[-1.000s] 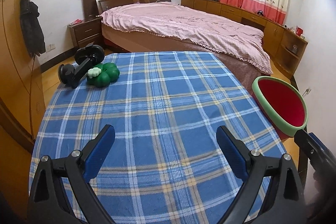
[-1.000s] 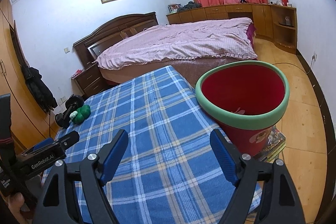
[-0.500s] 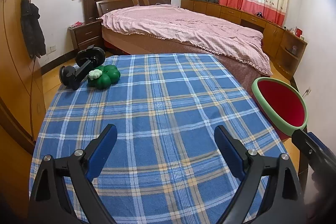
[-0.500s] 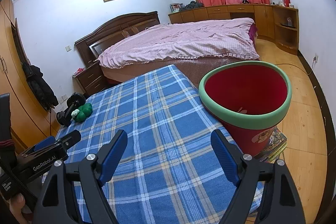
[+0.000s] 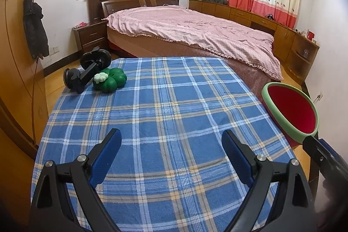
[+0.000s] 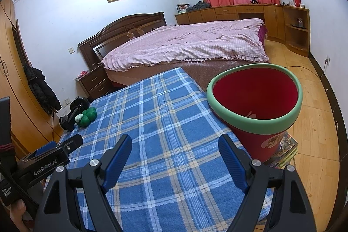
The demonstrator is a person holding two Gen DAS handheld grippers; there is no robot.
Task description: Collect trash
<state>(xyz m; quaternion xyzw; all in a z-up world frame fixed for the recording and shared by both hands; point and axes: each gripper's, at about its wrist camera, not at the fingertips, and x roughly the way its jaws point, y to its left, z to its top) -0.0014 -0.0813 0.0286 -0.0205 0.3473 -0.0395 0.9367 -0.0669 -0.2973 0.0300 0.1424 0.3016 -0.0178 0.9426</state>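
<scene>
A red bin with a green rim (image 6: pixel 256 121) stands beside the right edge of the blue plaid table (image 5: pixel 169 110); it also shows in the left wrist view (image 5: pixel 291 112). Something small and pale lies inside it. My left gripper (image 5: pixel 171 142) is open and empty above the near part of the table. My right gripper (image 6: pixel 175 148) is open and empty, just left of the bin. The left gripper also shows in the right wrist view (image 6: pixel 52 151).
A green clover-shaped object (image 5: pixel 112 79) and a black suction mount (image 5: pixel 87 71) lie at the table's far left corner. A bed with a pink cover (image 5: pixel 191 34) stands beyond the table. A wardrobe (image 5: pixel 13 71) is on the left. Books (image 6: pixel 285 151) lie under the bin.
Both views have tilted up slightly and pulled back a little. Both grippers stay open and empty.
</scene>
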